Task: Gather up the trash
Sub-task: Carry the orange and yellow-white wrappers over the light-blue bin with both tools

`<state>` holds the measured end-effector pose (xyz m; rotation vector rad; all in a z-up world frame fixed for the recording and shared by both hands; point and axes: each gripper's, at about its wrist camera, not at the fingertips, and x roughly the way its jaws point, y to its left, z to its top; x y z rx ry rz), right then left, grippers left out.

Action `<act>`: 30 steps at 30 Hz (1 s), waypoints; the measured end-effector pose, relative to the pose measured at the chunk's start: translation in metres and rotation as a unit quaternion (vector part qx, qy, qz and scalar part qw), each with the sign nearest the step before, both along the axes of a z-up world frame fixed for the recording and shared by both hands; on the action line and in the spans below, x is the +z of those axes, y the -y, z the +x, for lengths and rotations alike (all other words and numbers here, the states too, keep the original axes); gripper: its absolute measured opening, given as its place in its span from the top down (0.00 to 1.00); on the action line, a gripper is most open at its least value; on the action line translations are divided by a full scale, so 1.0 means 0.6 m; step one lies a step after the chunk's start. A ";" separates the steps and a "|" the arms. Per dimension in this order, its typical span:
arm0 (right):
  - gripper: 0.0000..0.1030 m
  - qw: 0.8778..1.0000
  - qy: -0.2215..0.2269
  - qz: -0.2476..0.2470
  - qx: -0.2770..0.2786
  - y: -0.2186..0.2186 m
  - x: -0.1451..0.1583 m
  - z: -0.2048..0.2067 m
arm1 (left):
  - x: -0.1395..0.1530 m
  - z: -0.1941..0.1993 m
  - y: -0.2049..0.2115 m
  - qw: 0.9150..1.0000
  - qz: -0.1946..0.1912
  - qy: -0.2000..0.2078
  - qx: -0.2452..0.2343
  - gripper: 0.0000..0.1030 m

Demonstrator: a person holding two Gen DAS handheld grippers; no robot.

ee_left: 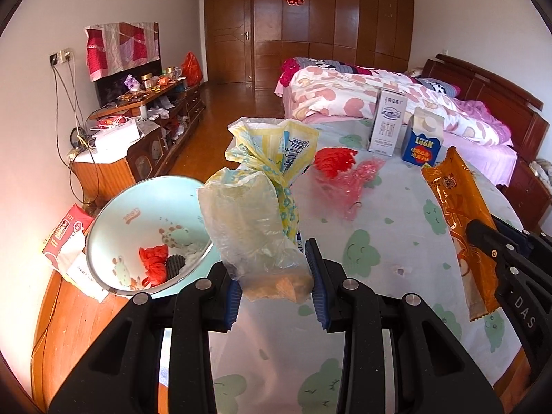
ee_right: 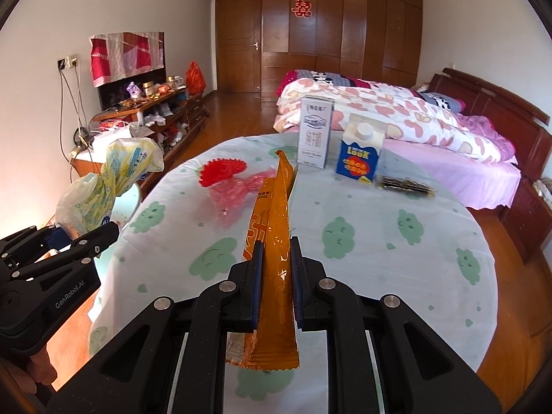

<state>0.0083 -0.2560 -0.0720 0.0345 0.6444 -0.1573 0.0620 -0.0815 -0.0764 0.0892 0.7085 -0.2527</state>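
Trash bin point(ee_left: 145, 214) only in left-wrist view.

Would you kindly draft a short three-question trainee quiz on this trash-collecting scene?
1. True or false: the right hand-held gripper is empty.
2. What does the left hand-held gripper hold? A) clear plastic bag B) blue carton C) red wrapper
3. Fill in: the basin beside the table already contains red ____.

Key: 1 false, it grips the orange wrapper; 2 A; 3 trash.
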 end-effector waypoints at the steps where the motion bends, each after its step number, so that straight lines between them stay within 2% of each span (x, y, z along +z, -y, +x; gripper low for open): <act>1: 0.85 1.000 -0.001 0.000 0.003 -0.004 0.000 0.001 | -0.001 0.000 -0.006 1.000 0.000 -0.001 0.003 0.67; 15: 0.85 0.998 -0.002 -0.009 0.054 -0.088 0.012 0.028 | -0.004 0.015 -0.102 0.999 -0.015 -0.001 0.052 0.67; 30: 0.85 0.995 -0.013 0.020 0.095 -0.171 0.015 0.092 | -0.005 0.071 -0.182 0.994 -0.006 0.000 0.106 0.67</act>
